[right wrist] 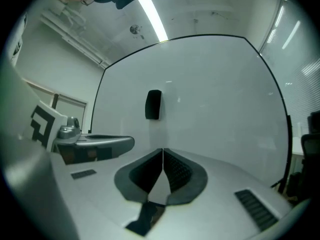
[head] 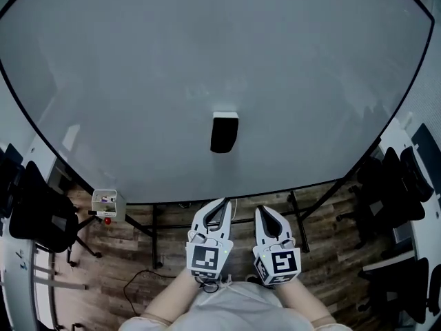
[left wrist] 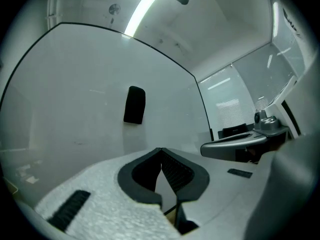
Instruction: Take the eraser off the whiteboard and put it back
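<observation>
A black eraser (head: 224,132) sticks to the middle of the large whiteboard (head: 138,61), upright. It also shows in the left gripper view (left wrist: 134,105) and in the right gripper view (right wrist: 153,104). Both grippers are held side by side in front of the board, below the eraser and well apart from it. My left gripper (head: 223,204) (left wrist: 160,149) has its tips together with nothing between them. My right gripper (head: 261,212) (right wrist: 163,150) is likewise shut and empty. Both point level at the board.
The whiteboard (right wrist: 220,94) stands on a black frame with legs (head: 155,236) over a wood floor. Black office chairs stand at the left (head: 38,212) and at the right (head: 393,178). A small white box with a red button (head: 105,203) sits low at the left.
</observation>
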`<state>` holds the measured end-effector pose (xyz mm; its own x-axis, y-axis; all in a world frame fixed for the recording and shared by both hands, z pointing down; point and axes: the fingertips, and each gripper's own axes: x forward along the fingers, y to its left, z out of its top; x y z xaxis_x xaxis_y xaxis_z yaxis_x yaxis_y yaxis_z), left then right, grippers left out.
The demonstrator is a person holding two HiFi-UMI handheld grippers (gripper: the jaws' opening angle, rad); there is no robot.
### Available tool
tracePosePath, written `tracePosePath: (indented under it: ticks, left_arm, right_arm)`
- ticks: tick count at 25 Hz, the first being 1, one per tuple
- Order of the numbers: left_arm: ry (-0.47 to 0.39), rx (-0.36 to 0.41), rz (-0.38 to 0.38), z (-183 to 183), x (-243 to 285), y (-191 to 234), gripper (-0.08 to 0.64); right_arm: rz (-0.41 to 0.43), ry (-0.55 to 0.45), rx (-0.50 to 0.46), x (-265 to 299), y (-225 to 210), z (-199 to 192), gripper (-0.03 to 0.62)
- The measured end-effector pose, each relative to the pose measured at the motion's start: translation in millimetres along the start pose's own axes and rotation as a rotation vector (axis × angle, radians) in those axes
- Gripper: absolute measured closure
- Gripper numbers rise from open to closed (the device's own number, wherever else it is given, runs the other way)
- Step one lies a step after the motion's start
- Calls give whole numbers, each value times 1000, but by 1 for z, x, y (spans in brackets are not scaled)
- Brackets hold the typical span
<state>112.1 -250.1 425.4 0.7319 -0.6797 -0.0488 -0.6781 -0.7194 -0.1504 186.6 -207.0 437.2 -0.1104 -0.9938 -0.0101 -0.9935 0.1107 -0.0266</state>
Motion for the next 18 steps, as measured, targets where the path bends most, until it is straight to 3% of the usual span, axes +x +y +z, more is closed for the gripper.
tracePosePath:
  ticks: [6,15,16,18]
  left_arm:
    - [-23,17,147,19,21,13,542]
    - [-55,8,262,45,40,29,540]
    - [-62,2,276,49,42,32,523]
    - [-63,-6,302,54,45,38,411]
  right_arm:
    - [126,-3,-43,27,-17,15,565]
    - [228,-7,-50,49,-32,26,565]
    - [237,-8,-53,51,-32,27,565]
    - [250,-9,-57,52,-32,29,565]
